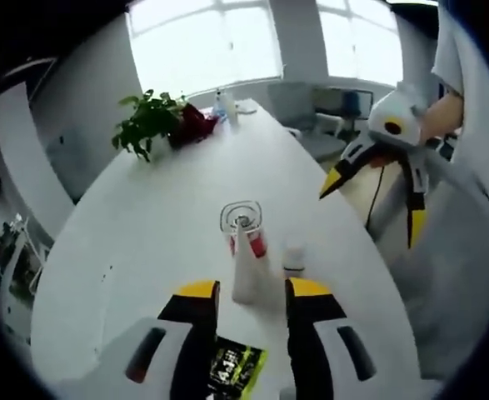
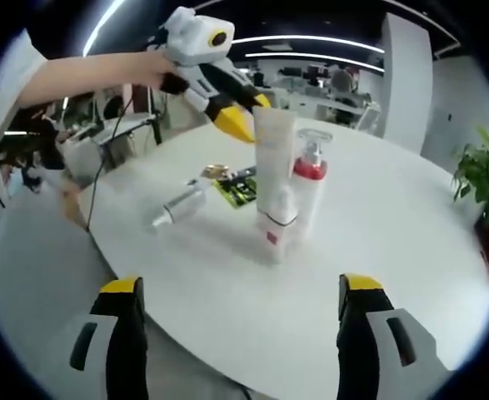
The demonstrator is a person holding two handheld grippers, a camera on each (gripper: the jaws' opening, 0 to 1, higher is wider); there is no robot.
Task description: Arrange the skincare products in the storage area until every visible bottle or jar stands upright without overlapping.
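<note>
Left gripper view: the left gripper (image 1: 251, 292) hangs over the white table (image 1: 144, 225), jaws parted, with a white tube (image 1: 245, 265) standing upright between them — whether they touch it I cannot tell. Behind the tube stands a pump bottle (image 1: 253, 237); a small bottle (image 1: 293, 258) stands at 3 o'clock of it. A green packet (image 1: 237, 364) lies at 6 o'clock. The plant (image 1: 151, 122) sits at 11 o'clock.

Right gripper view: the right gripper (image 2: 240, 292) is wide open, holding nothing — tube (image 2: 274, 179) and pump bottle (image 2: 311, 183) stand at 12 o'clock, touching. A silver bottle (image 2: 177, 206) lies flat at 10 o'clock.
</note>
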